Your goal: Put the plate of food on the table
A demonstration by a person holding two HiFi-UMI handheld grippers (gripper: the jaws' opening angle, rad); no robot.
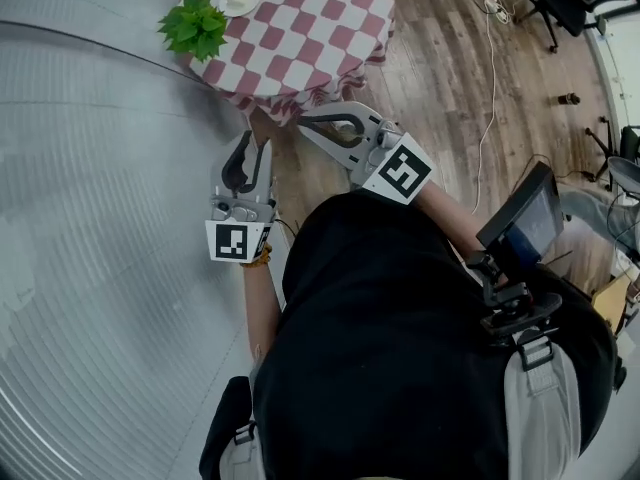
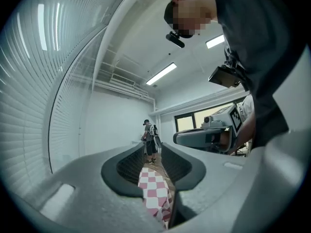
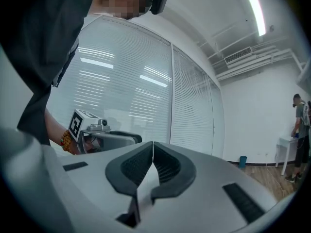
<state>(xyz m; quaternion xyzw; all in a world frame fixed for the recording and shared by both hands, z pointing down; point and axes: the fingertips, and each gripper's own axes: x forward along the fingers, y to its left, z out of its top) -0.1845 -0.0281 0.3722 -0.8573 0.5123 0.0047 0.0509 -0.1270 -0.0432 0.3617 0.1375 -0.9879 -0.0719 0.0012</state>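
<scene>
Your table (image 1: 320, 43), under a red-and-white checked cloth (image 1: 300, 68), stands on wood floor (image 1: 440, 98). On it: green plant (image 1: 196, 26) at the edge, white plate (image 1: 238, 0) just beside the plant.

Head camera stares steeply down, close over left gripper (image 1: 256, 144) and right gripper (image 1: 306, 118), checked table (image 1: 310, 28) farther off. Left gripper view faces that table; right gripper view faces the blinds (image 3: 136, 96); each catches the other gripper.

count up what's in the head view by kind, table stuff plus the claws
table: 1
plant: 1
plate: 1
claws: 2, the left claw open, the right claw shut
total: 5
</scene>
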